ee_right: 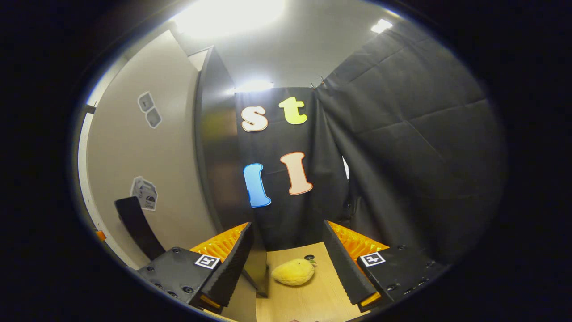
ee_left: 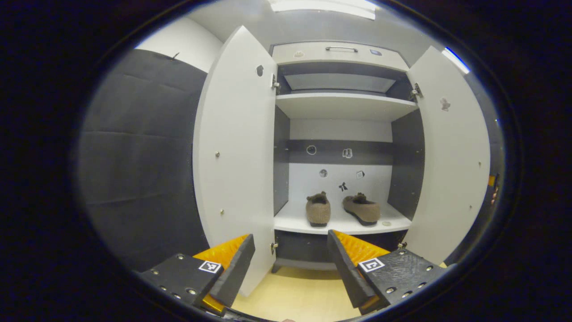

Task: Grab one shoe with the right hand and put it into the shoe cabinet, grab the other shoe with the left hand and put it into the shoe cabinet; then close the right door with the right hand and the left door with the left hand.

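Right gripper (ee_right: 289, 264): fingers spread wide, nothing between them. Just left of the left finger, a pale cabinet door (ee_right: 134, 170) seen close, stickers on its face, its dark edge (ee_right: 214, 147) running up ahead of the left finger. A black handle (ee_right: 136, 226) on the door's near part. Ahead between the fingers, a yellow plush toy (ee_right: 292, 273) on the wooden floor (ee_right: 313, 295).
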Demonstrator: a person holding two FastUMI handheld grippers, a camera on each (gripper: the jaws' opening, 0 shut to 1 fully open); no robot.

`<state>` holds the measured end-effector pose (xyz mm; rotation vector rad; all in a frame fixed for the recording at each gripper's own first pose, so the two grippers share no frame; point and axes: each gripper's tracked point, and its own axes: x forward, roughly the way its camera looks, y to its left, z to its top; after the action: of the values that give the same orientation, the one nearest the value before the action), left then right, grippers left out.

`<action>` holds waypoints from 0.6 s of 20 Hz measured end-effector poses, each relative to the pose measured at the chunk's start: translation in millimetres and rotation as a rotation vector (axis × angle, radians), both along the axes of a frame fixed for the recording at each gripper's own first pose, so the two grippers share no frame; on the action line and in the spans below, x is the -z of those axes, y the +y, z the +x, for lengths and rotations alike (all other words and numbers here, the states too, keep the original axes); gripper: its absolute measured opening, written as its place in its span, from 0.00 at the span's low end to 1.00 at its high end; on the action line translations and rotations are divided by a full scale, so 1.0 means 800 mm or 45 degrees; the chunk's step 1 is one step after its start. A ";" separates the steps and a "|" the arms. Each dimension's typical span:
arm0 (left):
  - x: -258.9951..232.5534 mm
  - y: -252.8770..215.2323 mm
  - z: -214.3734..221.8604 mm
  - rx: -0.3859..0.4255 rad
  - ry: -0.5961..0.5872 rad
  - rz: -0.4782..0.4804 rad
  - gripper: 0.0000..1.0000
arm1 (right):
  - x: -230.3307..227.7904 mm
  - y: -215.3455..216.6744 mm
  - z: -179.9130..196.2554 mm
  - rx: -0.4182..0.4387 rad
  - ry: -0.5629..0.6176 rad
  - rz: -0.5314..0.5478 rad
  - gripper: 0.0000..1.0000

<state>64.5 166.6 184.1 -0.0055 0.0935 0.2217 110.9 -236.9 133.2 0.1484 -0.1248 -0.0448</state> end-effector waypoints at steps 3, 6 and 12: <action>0.013 -0.006 -0.003 0.092 0.034 -0.032 1.00 | -0.002 0.020 -0.023 0.039 -0.013 -0.030 0.98; 0.020 -0.005 -0.005 0.169 0.044 -0.011 1.00 | -0.004 0.041 -0.042 0.059 -0.043 -0.031 0.98; 0.034 0.010 -0.016 0.258 0.022 -0.062 0.95 | -0.003 0.065 -0.062 0.115 -0.016 -0.095 0.92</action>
<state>51.8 174.6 157.3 -0.0427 0.1158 0.0172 61.4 -185.0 135.8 0.0682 -0.1455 -0.1290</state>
